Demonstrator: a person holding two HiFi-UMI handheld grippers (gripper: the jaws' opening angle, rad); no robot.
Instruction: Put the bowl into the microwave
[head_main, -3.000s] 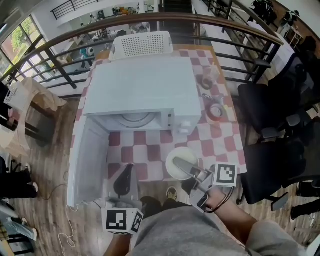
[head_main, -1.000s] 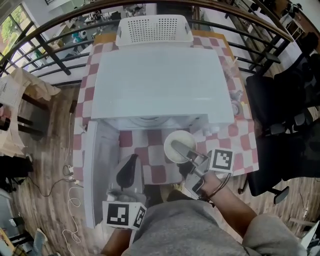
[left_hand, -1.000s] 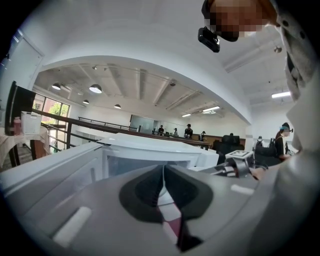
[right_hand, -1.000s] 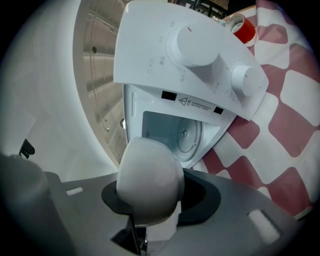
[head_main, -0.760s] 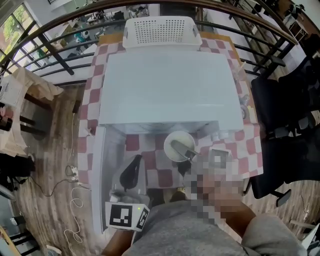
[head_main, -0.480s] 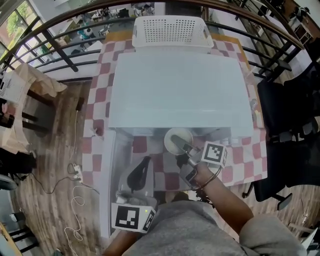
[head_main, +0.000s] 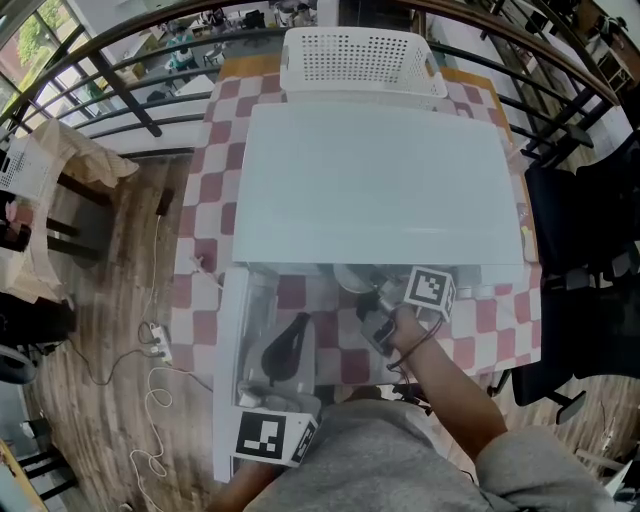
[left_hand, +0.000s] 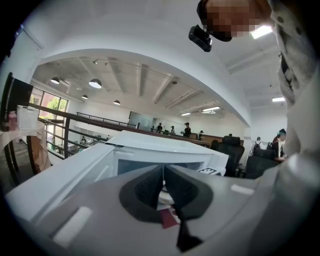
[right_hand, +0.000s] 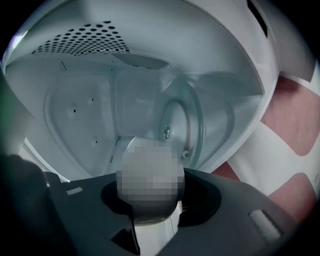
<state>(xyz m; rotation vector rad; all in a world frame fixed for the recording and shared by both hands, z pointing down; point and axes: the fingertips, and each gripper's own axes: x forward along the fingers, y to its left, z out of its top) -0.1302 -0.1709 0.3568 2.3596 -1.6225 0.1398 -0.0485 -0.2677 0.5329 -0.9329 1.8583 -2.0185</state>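
- A person's right gripper (head_main: 372, 298) holds a white bowl (head_main: 352, 277) at the mouth of an open white microwave (head_main: 380, 180), seen from the head view; the bowl lies partly under the front edge of the oven's top
- In the right gripper view, the jaws of the right gripper (right_hand: 157, 205) are clenched on the bowl (right_hand: 151, 233), one jaw on each side of its wall, with the oven's cavity and glass turntable (right_hand: 182, 122) just beyond; whether the bowl touches the turntable cannot be told
- The left gripper (head_main: 298, 328) hangs low and to the left, over the microwave's open door (head_main: 232, 380), well apart from the bowl
- In the left gripper view, the jaws of the left gripper (left_hand: 163, 187) are pressed together with nothing between them and point toward the microwave (left_hand: 165, 150)
- The microwave stands on a desk (head_main: 215, 190) covered with a red-and-white checked cloth
- A white perforated basket (head_main: 360, 60) sits on the desk behind the oven, at the far edge
- Dark railings and a wooden floor (head_main: 130, 330) surround the desk
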